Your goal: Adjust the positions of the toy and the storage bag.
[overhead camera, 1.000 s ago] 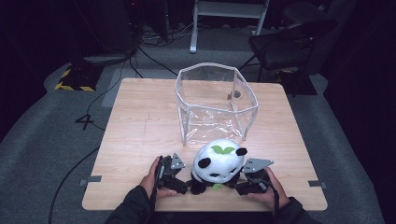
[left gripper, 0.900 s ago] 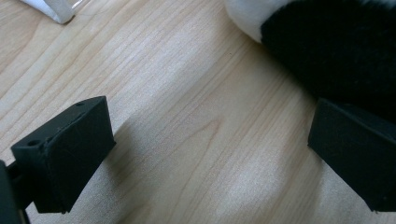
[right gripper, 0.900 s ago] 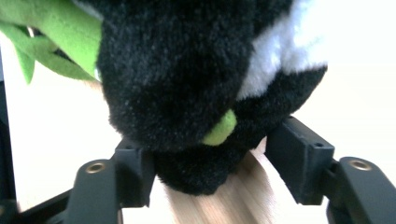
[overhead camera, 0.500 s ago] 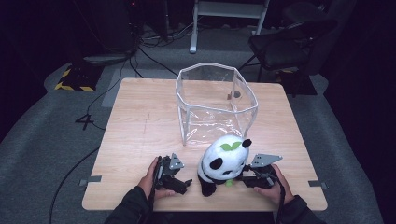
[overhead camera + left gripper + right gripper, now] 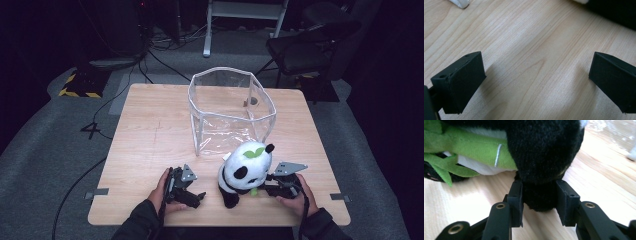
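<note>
Looking down from the high view, the round black-and-white plush panda with a green leaf on its head (image 5: 247, 172) sits upright near the near edge of the pale wooden table (image 5: 150, 130), right of that edge's middle. The right tool (image 5: 264, 188) meets the panda's lower right side, its jaws having just been closing onto a black limb there. The left tool (image 5: 199, 196) rests on the table just to the panda's left, apart from it, pointing toward it. Beyond the panda, toward the table's far edge, stands the clear plastic hexagonal bin (image 5: 231, 112), open at the top; it lies straight away from the person, so the toy would likely have to travel forward and up over that rim.

Along the left tool (image 5: 536, 75) in its own view, the jaws stand wide apart over bare wood, with nothing between them.

Seen from the right tool (image 5: 539, 202), both pads press a black plush limb of the panda (image 5: 541, 157), clamped firmly. This hand is the nearer one and already has the grip.
</note>
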A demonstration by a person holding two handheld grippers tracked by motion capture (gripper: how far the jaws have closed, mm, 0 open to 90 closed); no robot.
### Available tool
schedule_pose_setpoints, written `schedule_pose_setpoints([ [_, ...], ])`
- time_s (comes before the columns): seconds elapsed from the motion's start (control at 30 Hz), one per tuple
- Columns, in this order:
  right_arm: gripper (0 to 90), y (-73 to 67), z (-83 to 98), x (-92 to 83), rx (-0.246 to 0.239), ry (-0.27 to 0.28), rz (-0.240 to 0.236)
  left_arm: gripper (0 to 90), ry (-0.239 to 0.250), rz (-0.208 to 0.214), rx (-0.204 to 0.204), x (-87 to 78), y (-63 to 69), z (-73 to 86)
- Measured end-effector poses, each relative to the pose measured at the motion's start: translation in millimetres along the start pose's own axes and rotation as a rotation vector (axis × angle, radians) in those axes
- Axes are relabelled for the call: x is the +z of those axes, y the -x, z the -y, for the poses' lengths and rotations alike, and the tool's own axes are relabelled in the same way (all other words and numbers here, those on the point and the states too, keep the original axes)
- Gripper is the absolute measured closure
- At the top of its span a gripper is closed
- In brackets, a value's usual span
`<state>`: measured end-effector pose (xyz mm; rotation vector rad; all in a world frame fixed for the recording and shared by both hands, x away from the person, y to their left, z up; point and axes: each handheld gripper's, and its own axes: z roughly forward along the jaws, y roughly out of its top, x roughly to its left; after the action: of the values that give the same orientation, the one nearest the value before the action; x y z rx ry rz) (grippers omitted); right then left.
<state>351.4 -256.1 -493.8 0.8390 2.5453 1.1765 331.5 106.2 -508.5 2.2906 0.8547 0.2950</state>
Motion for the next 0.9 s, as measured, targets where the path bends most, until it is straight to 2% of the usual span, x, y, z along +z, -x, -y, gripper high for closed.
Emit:
schedule_pose_setpoints([
  [0.27,61.4,17.1,8.8,-12.8,0.011,-0.003,0.041,0.5,0.0,0.0,0.001,0.0,-0.1,0.0],
  [0.43,61.1,26.3,12.5,-18.5,0.025,-0.011,0.026,0.5,0.0,0.0,0.001,0.0,-0.1,0.0],
  [0.67,59.6,43.9,20.0,-29.4,0.049,-0.018,0.037,0.5,-0.001,0.0,0.002,0.0,-0.2,0.0],
  [0.9,57.6,57.9,26.8,-38.3,0.071,-0.016,0.083,0.5,0.0,0.0,0.001,0.0,-0.1,0.0],
])
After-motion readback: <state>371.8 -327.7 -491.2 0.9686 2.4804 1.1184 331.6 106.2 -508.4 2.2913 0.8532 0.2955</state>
